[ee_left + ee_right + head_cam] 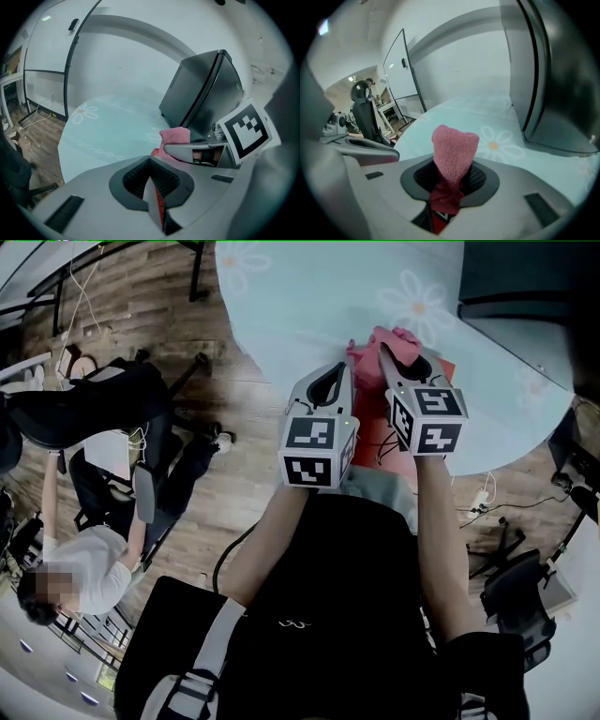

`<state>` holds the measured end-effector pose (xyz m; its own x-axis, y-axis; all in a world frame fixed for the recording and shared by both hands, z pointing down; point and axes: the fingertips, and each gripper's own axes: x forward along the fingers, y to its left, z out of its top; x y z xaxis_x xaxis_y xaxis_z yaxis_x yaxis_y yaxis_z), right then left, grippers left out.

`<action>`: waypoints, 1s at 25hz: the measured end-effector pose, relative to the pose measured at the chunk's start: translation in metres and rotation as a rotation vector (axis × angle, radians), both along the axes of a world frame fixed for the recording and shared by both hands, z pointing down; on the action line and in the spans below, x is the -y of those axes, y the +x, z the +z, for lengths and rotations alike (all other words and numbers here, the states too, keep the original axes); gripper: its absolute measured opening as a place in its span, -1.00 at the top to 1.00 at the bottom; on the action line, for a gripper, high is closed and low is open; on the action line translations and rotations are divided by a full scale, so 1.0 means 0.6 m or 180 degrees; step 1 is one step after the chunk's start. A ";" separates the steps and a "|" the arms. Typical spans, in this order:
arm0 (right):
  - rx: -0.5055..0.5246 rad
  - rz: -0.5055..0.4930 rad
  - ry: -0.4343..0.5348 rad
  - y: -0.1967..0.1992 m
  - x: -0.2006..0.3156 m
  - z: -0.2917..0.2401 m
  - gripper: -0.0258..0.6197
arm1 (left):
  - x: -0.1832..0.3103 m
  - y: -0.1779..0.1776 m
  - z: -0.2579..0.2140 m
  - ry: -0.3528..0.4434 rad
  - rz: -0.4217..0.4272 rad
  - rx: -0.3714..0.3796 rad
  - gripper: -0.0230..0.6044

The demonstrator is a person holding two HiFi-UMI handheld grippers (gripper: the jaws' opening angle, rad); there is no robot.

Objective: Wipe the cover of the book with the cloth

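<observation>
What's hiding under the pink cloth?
A red book lies below the pink cloth, on the flowery table. Only small bits of its cover show. The right gripper, shut on the cloth, and the left gripper cover the rest.

Pale blue-green table (281,296) printed with white daisies, orange at their centres. On the table, a fuzzy pink cloth (454,150) over a red book (373,423). Left gripper (341,371) and right gripper (386,351) are grey, with black-and-white square-marker cubes. Dark grey box (516,287) on the table. Brown wood-plank floor (234,484) beside the table.
</observation>
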<state>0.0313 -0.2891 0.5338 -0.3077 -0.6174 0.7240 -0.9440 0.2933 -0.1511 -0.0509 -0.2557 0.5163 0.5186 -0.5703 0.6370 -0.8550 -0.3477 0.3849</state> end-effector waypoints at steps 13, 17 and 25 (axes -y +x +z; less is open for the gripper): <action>0.0088 0.0358 -0.0002 0.083 -0.022 -0.002 0.58 | -0.016 0.073 -0.008 -0.0001 0.0289 -0.0079 0.88; 0.0055 0.0490 -0.0011 0.110 -0.030 -0.006 0.58 | -0.021 0.094 -0.012 -0.0011 0.0401 -0.0120 0.88; -0.0034 0.0740 -0.0021 0.169 -0.055 -0.006 0.58 | -0.035 0.125 -0.015 -0.0009 0.0557 -0.0190 0.88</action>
<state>0.1326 -0.2560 0.5301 -0.1500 -0.6660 0.7307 -0.9876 0.0666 -0.1420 0.0241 -0.2346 0.5071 0.6468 -0.4663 0.6035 -0.7571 -0.4880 0.4344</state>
